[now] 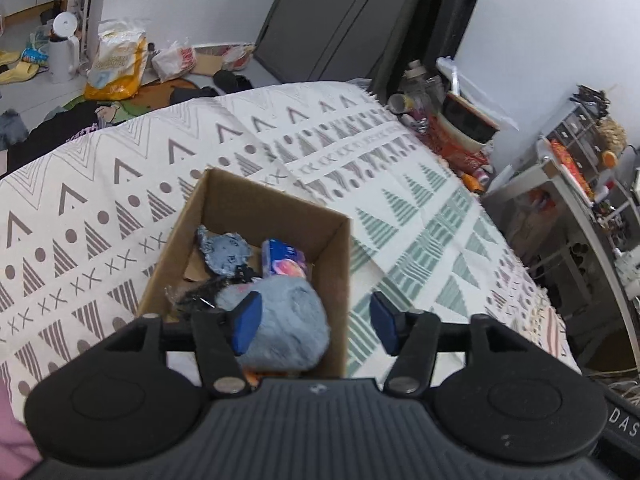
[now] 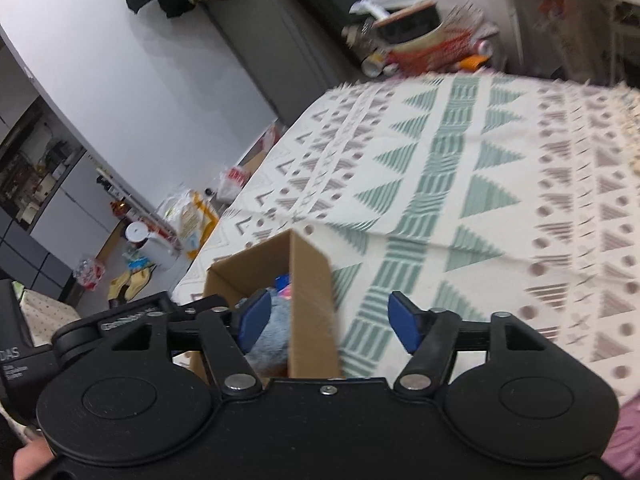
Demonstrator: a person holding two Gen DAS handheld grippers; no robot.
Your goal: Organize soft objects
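Observation:
An open cardboard box (image 1: 276, 204) stands on a patterned cloth (image 1: 120, 200). Inside lie a grey-blue plush toy (image 1: 288, 316), a crumpled grey soft piece (image 1: 224, 252), a blue packet with pink print (image 1: 284, 260) and a black tangled item (image 1: 204, 294). My left gripper (image 1: 316, 322) is open and empty just above the box's near right corner, its left pad over the plush. In the right wrist view the box (image 2: 312, 288) and the plush (image 2: 272, 336) show too. My right gripper (image 2: 334, 320) is open and empty, straddling the box's right wall.
The cloth (image 2: 480, 200) covers a bed-like surface that stretches right of the box. Cluttered items (image 1: 460, 132) sit at its far edge, with a shelf unit (image 1: 580, 184) to the right. Bags (image 1: 116, 60) and a white kettle (image 1: 64, 48) stand on the floor at far left.

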